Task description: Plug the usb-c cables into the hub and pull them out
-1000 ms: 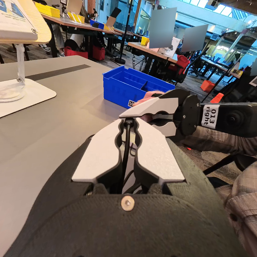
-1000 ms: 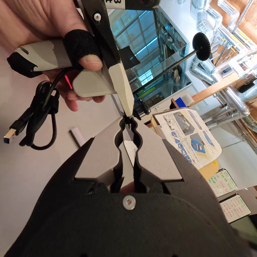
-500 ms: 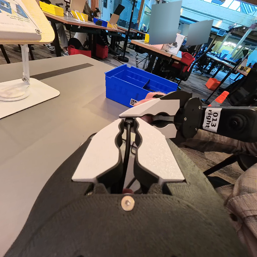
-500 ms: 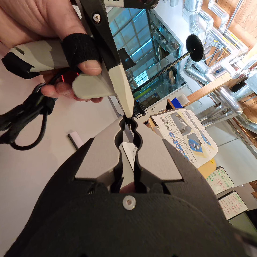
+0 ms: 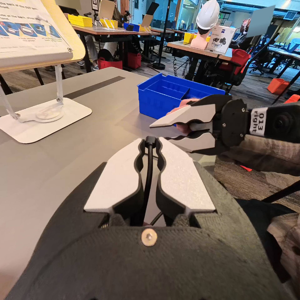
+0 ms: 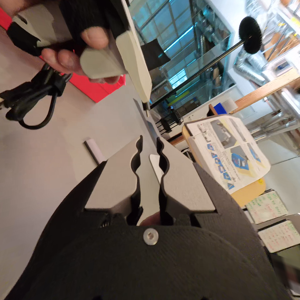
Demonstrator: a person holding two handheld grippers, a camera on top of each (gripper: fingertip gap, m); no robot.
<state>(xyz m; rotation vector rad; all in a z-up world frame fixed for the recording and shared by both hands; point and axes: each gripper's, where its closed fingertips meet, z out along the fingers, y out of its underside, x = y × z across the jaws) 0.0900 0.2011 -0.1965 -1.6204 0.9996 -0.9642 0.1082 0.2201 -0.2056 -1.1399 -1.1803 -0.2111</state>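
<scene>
Left gripper jaws pinching black cable plug; right gripper jaws slightly parted, empty.

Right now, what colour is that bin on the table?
Blue bin; left wrist view shows it best.

Matt grey table; glossy blue plastic bin.

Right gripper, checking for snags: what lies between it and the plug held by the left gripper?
Nothing; right wrist view shows a bare gap before the plug, table behind.
</scene>
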